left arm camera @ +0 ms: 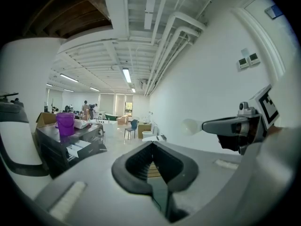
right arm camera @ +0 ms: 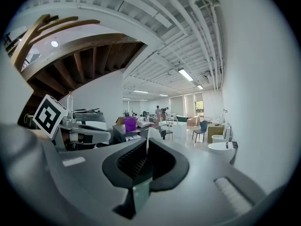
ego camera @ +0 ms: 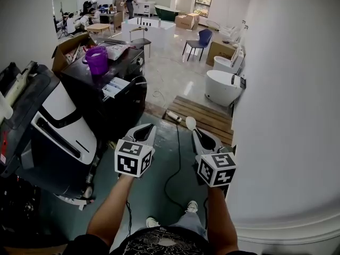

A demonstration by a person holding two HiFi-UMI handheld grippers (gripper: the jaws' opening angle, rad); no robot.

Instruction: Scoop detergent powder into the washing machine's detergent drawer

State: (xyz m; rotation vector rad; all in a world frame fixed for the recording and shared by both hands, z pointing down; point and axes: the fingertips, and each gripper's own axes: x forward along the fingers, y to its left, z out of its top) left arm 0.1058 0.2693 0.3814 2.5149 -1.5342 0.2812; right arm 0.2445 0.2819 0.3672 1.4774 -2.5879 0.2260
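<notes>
The black washing machine (ego camera: 119, 97) stands ahead on the left with its white detergent drawer (ego camera: 115, 86) pulled out. On its top sits a purple bucket (ego camera: 96, 60), also visible in the left gripper view (left arm camera: 65, 123). My right gripper (ego camera: 197, 133) is shut on the handle of a white scoop (ego camera: 190, 123), whose bowl sticks out past the jaws. The scoop (left arm camera: 190, 126) also appears in the left gripper view. My left gripper (ego camera: 146, 127) is held level beside it, shut and empty. Both hover over the floor, well short of the machine.
A black-and-white appliance (ego camera: 58, 126) leans at the near left. A wooden pallet (ego camera: 204, 118) and a white tub (ego camera: 223, 86) lie ahead right, with a curved white wall (ego camera: 287, 116) close on the right. A black cable (ego camera: 178, 163) runs across the floor.
</notes>
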